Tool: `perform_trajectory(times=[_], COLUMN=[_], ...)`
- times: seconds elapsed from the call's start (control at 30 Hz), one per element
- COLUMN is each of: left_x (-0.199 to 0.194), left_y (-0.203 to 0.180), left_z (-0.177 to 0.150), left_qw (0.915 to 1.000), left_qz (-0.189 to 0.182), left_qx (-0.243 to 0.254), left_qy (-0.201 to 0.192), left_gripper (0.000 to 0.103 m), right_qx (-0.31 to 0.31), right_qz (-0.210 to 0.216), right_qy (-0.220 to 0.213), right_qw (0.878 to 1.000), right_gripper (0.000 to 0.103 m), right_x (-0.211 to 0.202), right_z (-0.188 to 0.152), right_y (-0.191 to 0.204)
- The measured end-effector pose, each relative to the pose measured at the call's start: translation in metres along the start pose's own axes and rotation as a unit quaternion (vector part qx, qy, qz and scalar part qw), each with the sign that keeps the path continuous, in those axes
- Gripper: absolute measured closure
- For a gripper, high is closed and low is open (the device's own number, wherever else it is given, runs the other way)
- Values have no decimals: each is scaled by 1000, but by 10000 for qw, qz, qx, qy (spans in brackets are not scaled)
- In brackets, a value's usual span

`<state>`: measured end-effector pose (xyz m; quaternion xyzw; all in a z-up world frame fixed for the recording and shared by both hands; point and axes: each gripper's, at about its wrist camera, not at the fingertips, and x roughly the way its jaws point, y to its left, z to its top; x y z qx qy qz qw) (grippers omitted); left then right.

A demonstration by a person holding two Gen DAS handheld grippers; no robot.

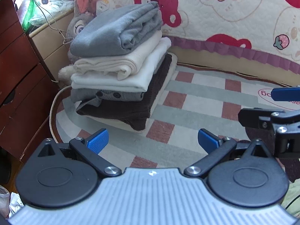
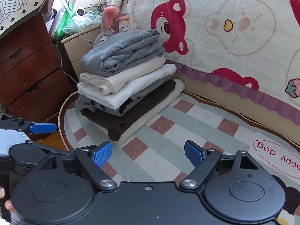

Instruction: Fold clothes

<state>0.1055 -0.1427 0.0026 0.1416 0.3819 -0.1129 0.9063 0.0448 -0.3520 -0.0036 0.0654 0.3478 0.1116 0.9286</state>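
Note:
A stack of folded clothes (image 1: 120, 71) stands on the checked rug, also in the right wrist view (image 2: 127, 82). A grey garment (image 1: 116, 30) lies on top, then cream and white pieces, a grey buttoned one, a dark brown knit (image 1: 131, 108) and a cream piece at the bottom. My left gripper (image 1: 152, 140) is open and empty, held above the rug in front of the stack. My right gripper (image 2: 148, 153) is open and empty too, beside the left one. Part of the right gripper shows at the right edge of the left wrist view (image 1: 271, 120).
The checked rug (image 1: 196, 101) spreads to the right of the stack. A bed with a bear-print quilt (image 1: 234, 13) runs along the back. A red-brown drawer unit (image 2: 28, 71) and a beige cabinet (image 1: 50, 39) stand at the left. A plush toy (image 1: 82, 5) sits behind the stack.

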Motion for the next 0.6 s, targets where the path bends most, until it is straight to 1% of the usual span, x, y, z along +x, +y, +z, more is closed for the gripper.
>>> perform_trajectory(times=[0.5, 0.6], left_x=[2, 2], left_y=[0, 2], left_z=[-1, -2], left_qw=[10000, 9999], left_qz=[20, -48], left_qx=[-2, -25], left_qy=[66, 86], left_gripper=[0, 0], right_qx=[34, 60], right_qz=[14, 36], right_qy=[15, 21], right_qw=[10000, 10000], right_gripper=[15, 15], right_x=[3, 3], right_z=[0, -1], right_y=[0, -1])
